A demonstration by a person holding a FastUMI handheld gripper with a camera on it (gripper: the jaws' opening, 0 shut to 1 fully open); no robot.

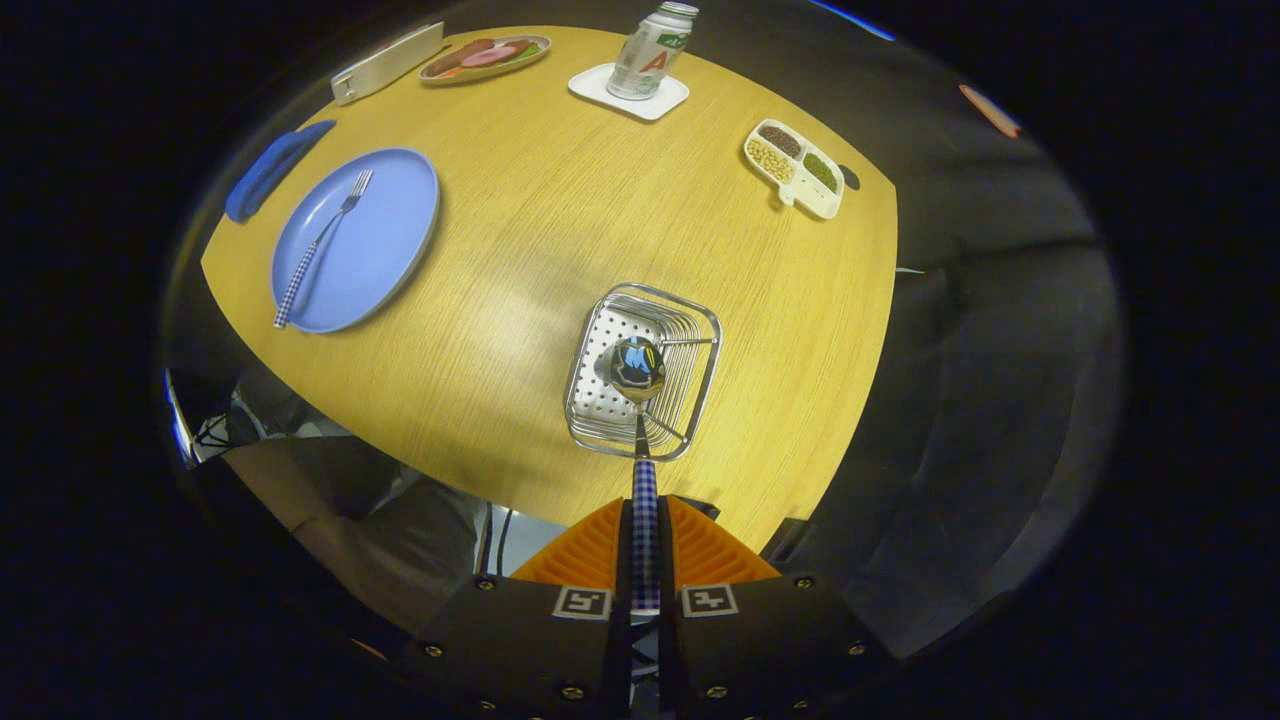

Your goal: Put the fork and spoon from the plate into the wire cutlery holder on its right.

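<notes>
The gripper [645, 530] is holding the spoon [640, 420] by its checked handle, the jaws clamped together on that handle at the bottom centre of the frame, with the bowl of the spoon pointing forward and away. The bowl is hanging over the wire cutlery holder [600, 395], which is standing on the wooden bench [560, 230] just ahead of the jaws, a little below the middle of the frame. Whether the spoon tip is already inside the holder's rim or hovering just above it is hard to tell from this angle.

The fork [325, 245] is lying on the blue plate [400, 220] at the upper left of the frame, well apart from the holder, its tines pointing toward the far side of the bench.

So the step in hand appears to be the spoon's delivery, roughly the halfway point of the task. The next move is calling for a lowering of the spoon into the holder, keeping it lined up within the wire walls, then a parting of the jaws to let it go. After that, the fork is waiting to be fetched from the plate.
</notes>
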